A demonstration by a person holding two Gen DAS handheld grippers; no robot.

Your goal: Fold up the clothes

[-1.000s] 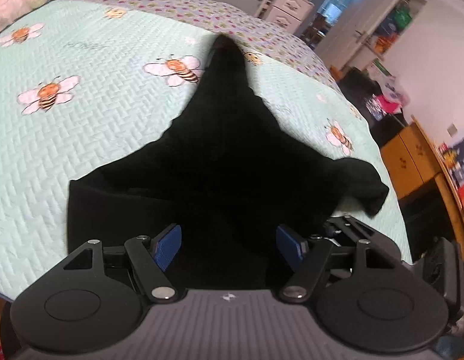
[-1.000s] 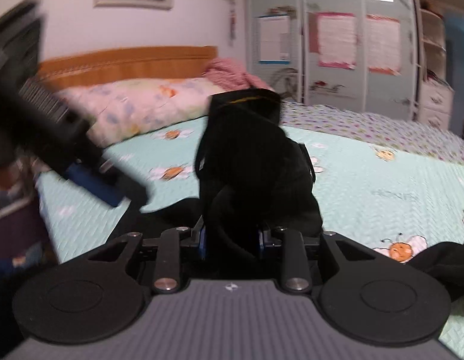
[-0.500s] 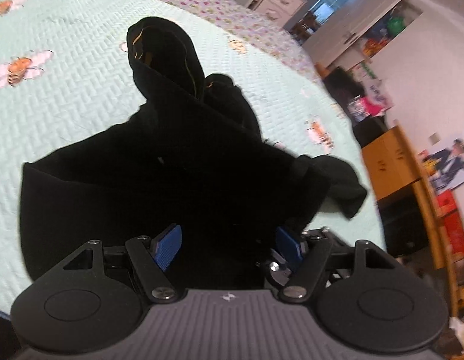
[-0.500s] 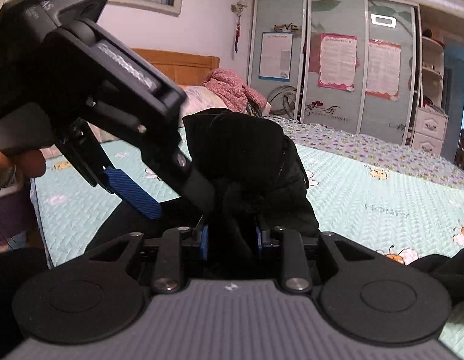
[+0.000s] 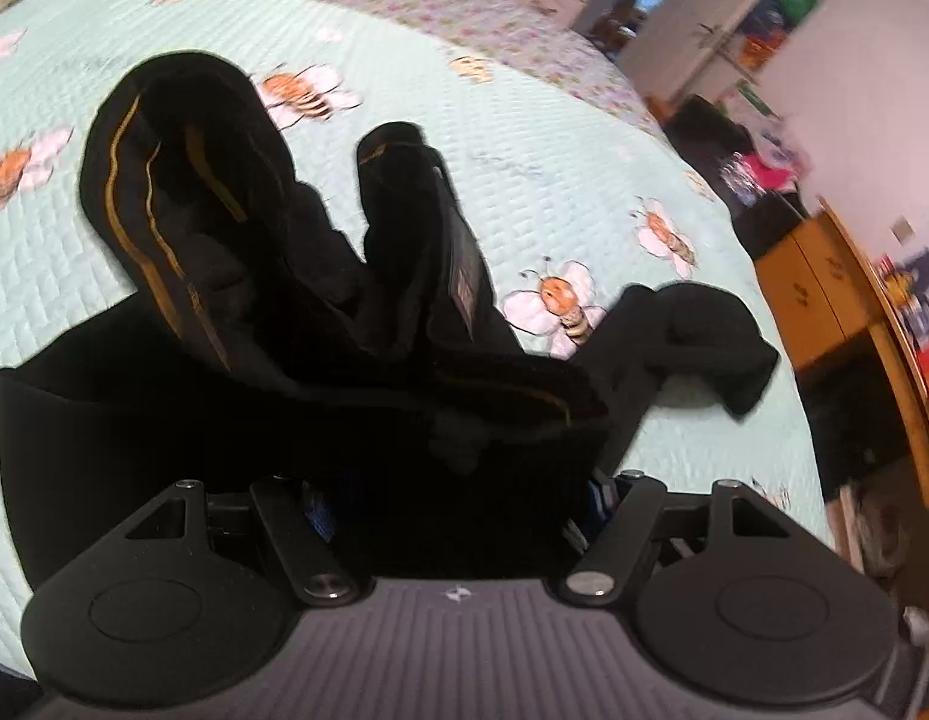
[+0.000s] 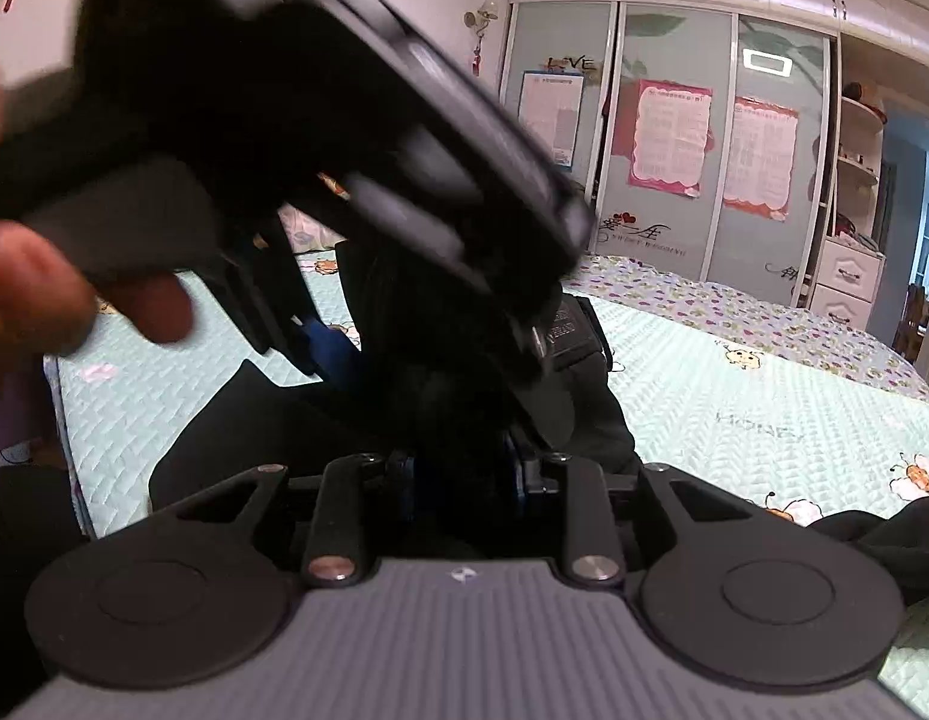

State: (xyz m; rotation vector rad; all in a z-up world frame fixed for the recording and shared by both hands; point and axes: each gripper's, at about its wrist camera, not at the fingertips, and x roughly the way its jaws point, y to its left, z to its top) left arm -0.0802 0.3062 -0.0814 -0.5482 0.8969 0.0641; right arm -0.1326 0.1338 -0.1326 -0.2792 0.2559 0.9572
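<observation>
A black garment (image 5: 284, 360) with gold stitching lies bunched on the bee-print quilt (image 5: 554, 138). Its far end is folded back toward me, and a sleeve (image 5: 704, 330) trails off to the right. My left gripper (image 5: 455, 510) is open, its fingers wide apart. Black cloth lies between them and hides most of the blue pads. In the right wrist view my right gripper (image 6: 458, 462) is shut on a thick fold of the garment (image 6: 584, 408). The left tool's body (image 6: 344, 150), held by a hand (image 6: 32, 294), crosses close above it, blurred.
The quilt's near edge drops off just below the left gripper. An orange cabinet (image 5: 824, 276) and dark clutter stand to the right of the bed. A mirrored wardrobe (image 6: 674, 138) and white drawers (image 6: 848, 276) line the far wall.
The garment's far end has been pulled back over the rest by the right gripper. The left gripper has moved in over the cloth, close above the right gripper, and cloth now covers its pads.
</observation>
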